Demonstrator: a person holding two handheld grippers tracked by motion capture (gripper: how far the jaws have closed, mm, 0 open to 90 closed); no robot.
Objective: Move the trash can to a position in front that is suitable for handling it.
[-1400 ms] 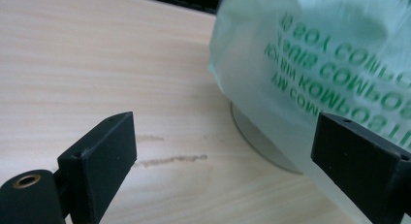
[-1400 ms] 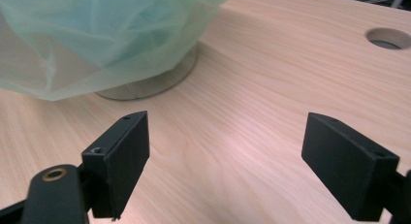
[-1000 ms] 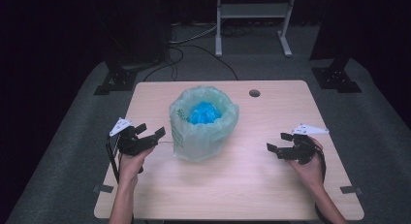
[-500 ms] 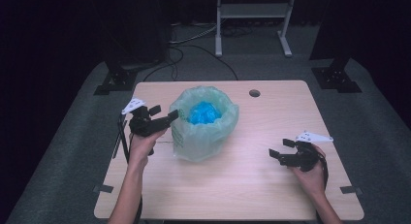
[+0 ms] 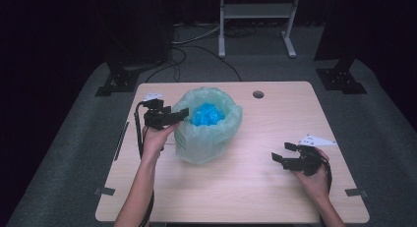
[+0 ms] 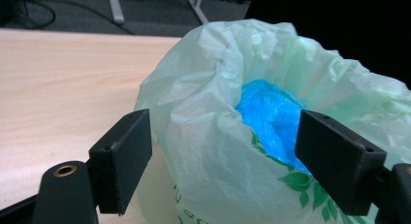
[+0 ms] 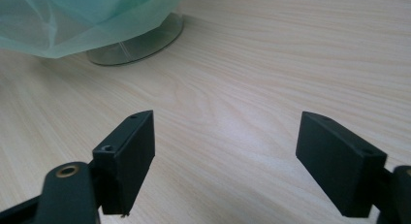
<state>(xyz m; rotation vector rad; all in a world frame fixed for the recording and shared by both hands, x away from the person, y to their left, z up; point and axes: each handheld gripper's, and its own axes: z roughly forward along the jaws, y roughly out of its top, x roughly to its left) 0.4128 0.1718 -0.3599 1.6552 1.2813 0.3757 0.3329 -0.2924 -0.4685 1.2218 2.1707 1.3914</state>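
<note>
Dark floor and black drapes surround the pale wooden table (image 5: 246, 197) where we work with a claw in each hand. Our left claw (image 5: 181, 112) is raised at the near rim of a thin green bag (image 5: 209, 138) that lines a clear round container, whose base shows in the right gripper view (image 7: 145, 42). Its jaws have just been closing in, yet they are still released: in the left gripper view the folded rim (image 6: 208, 132) lies between them, and neither pad presses on it. Just beyond that rim, inside the bag, sits a crumpled blue bundle (image 6: 271, 117).

Our right claw (image 5: 281, 154) hovers low over bare wood, well apart from the bag, which lies ahead of it and to its left. Its jaws have just eased inward a little, but they stand wide with nothing between them.

We judge the main risk to be a thin pinch: catching one loose layer of film could tear it, or tug the light container over, since the right claw is not steadying it.

Green leaf artwork (image 6: 291, 183) and part of a printed letter mark the bag's side; we cannot read any words.
</note>
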